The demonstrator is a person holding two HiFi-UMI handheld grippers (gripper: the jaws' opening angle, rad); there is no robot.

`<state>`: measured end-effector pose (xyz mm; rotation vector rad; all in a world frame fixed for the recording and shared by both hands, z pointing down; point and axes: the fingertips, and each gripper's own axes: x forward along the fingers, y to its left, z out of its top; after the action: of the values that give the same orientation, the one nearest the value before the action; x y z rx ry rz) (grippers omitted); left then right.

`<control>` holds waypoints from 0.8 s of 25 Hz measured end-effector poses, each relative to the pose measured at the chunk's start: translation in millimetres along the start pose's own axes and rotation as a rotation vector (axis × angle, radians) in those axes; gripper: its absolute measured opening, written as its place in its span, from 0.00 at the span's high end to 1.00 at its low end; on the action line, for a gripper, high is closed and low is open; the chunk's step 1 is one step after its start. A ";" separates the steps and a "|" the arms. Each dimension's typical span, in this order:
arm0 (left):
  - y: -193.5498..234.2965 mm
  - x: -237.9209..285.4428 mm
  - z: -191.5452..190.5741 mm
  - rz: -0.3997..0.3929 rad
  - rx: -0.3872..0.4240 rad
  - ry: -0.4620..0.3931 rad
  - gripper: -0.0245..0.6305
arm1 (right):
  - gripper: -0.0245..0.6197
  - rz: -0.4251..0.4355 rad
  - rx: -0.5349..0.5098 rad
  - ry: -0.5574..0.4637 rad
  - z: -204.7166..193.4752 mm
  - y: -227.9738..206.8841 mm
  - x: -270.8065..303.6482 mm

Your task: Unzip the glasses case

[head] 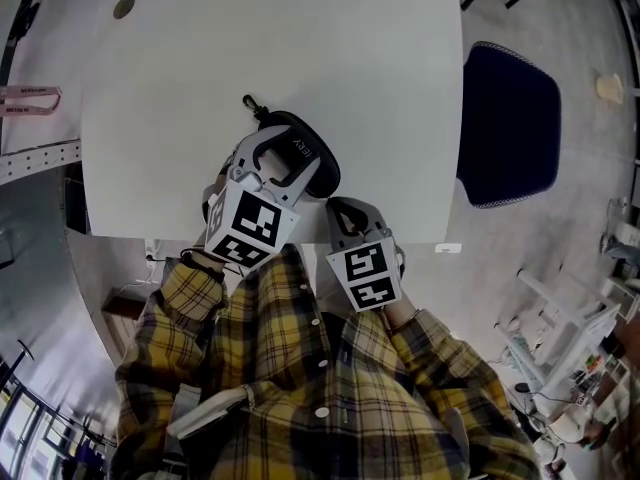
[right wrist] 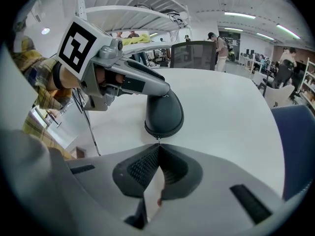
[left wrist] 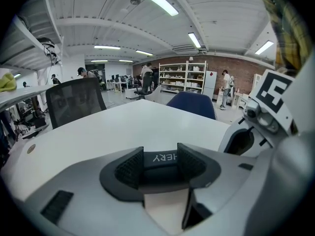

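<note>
Head view: the glasses case (head: 322, 168) lies on the white counter (head: 300, 48), its long axis running from 11 to 5 o'clock. The left claw (head: 272, 158) straddles its middle, and the right claw (head: 337, 208) sits at its 5 o'clock end.

Left gripper view: the pads (left wrist: 132, 167) are clenched across the case's width.

Right gripper view: the claw is clenched on the zipper pull (right wrist: 157, 140). The case extends toward 12 o'clock, so the pull likely travels around that near end.
</note>
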<state>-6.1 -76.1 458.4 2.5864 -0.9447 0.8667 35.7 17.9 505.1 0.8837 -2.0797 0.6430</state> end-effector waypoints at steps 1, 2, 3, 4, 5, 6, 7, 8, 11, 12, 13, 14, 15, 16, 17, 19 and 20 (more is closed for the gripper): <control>0.3 -0.4 -0.2 0.000 0.001 -0.003 0.62 | 0.96 0.000 0.003 0.001 0.2 -0.5 -0.2; 0.8 -1.2 -0.5 0.001 0.002 -0.006 0.62 | 0.96 0.000 0.004 0.002 0.6 -0.3 -0.3; 1.1 -2.6 -0.9 0.001 0.004 -0.007 0.62 | 0.96 0.001 0.002 0.003 1.0 0.7 -0.5; 0.9 -4.1 -1.2 0.001 0.008 -0.008 0.62 | 0.96 0.003 0.000 0.005 1.1 1.8 -1.1; 0.4 -5.4 -1.4 0.000 0.012 -0.008 0.62 | 0.96 0.003 -0.003 0.007 1.0 2.5 -1.9; -0.2 -6.1 -1.4 -0.001 0.015 -0.009 0.62 | 0.96 0.001 -0.007 0.009 0.9 2.1 -2.7; -0.6 -6.0 -1.3 -0.003 0.017 -0.008 0.62 | 0.96 -0.001 -0.010 0.011 0.7 0.6 -3.3; -0.5 -5.1 -1.2 -0.005 0.018 -0.007 0.62 | 0.96 -0.004 -0.012 0.013 0.7 -2.1 -3.5; 1.0 -0.4 -1.0 -0.011 0.019 -0.010 0.62 | 0.96 -0.010 -0.019 0.020 1.8 -13.1 -2.1; 1.7 0.5 -1.4 -0.012 0.019 -0.012 0.62 | 0.96 -0.011 -0.022 0.022 2.3 -16.0 -1.4; 2.4 1.0 -2.1 -0.013 0.018 -0.014 0.62 | 0.96 -0.011 -0.024 0.024 3.0 -18.4 -0.5; 3.2 1.5 -3.0 -0.013 0.017 -0.015 0.62 | 0.96 -0.010 -0.027 0.026 3.7 -20.6 0.6; 3.8 2.1 -3.8 -0.014 0.017 -0.015 0.62 | 0.96 -0.010 -0.031 0.027 4.3 -22.6 1.7; 4.0 2.7 -4.7 -0.014 0.018 -0.016 0.62 | 0.96 -0.010 -0.037 0.029 4.8 -24.5 2.8; 4.0 2.9 -5.6 -0.015 0.018 -0.017 0.63 | 0.96 -0.009 -0.041 0.030 5.0 -26.1 3.7; 3.4 2.7 -6.9 -0.016 0.019 -0.019 0.63 | 0.96 -0.006 -0.052 0.034 5.8 -28.6 4.7; 3.3 2.5 -6.8 -0.017 0.019 -0.019 0.63 | 0.96 -0.004 -0.061 0.037 6.7 -29.8 4.8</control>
<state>-9.8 -77.0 465.4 2.6193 -0.9225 0.8525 53.1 -7.3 509.4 0.8357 -2.0531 0.5858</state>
